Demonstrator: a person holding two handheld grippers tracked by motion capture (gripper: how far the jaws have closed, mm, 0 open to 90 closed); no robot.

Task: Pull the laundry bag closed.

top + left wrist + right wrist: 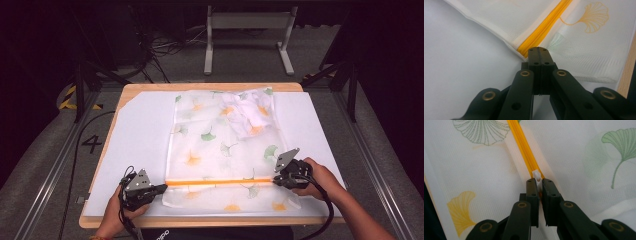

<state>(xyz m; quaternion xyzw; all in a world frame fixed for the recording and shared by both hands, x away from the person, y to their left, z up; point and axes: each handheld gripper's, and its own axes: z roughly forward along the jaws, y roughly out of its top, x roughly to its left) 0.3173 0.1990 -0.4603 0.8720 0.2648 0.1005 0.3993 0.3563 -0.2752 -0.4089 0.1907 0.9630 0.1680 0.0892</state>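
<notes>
A white mesh bag (220, 145) printed with green and yellow leaves lies flat on the table, a crumpled white cloth (247, 112) inside its far right part. An orange zipper (220, 182) runs across its near end. My left gripper (162, 188) is shut on the bag's edge at the zipper's left end (524, 51); its jaws (539, 50) are pressed together. My right gripper (276, 180) sits at the zipper's right end, shut on the small white zipper pull (537, 178), which is pinched between its fingertips (537, 182).
A white sheet (135, 140) covers the wooden table (210, 86). Bare sheet lies left and right of the bag. Beyond the table stand a white metal frame (247, 22) and loose cables (165, 47) on the floor. Metal rails (50, 170) flank the table.
</notes>
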